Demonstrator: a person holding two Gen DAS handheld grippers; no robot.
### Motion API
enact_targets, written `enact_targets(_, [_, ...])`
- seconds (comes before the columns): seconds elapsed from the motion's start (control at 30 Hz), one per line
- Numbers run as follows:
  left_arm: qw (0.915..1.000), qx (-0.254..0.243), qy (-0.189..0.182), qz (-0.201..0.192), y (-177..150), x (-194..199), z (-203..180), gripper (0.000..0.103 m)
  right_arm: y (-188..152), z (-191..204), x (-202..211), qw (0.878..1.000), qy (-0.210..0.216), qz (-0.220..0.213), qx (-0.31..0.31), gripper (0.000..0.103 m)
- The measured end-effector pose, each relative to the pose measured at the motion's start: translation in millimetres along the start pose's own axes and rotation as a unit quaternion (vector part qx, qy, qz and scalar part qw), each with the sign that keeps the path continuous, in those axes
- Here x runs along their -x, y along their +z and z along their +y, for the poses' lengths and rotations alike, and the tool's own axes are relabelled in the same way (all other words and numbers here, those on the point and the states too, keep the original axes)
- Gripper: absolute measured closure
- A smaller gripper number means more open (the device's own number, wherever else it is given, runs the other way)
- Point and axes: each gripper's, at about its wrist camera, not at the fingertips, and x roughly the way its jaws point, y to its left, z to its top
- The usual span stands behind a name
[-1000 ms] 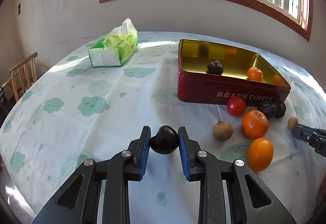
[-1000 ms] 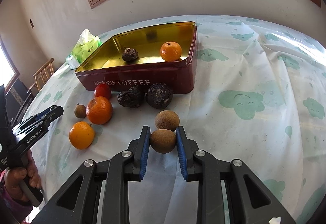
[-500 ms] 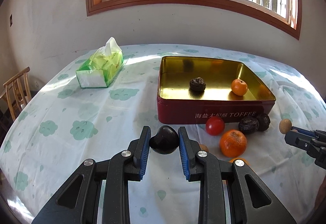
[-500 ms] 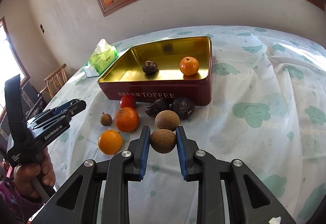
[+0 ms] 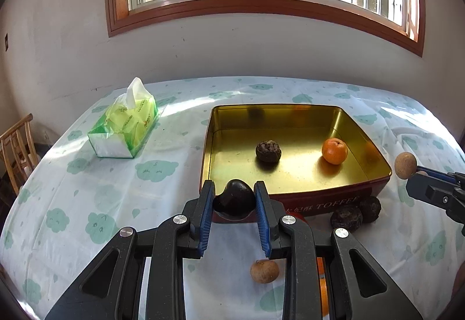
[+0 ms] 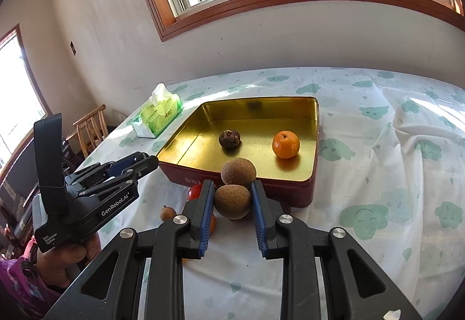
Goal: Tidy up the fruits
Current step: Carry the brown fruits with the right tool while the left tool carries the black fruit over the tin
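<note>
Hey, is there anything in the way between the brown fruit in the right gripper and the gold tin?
Nothing visible blocks it. The right gripper holds the brown fruit just short of the tin; another brown fruit lies lower, by the near wall.

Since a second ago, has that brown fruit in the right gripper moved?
Yes. The brown fruit, clamped in the right gripper, has risen off the cloth and now sits level with the red tin's front wall.
</note>
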Motion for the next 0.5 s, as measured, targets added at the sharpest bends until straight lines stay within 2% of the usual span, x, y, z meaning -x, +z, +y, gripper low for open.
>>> enact_targets(0.5, [0.9998,-0.017,-0.005,0.000,46.6,-44.3,-15.2,0.075,35.1,-9.4,-35.5,1.000,0.020,-0.009,-0.004,0.078])
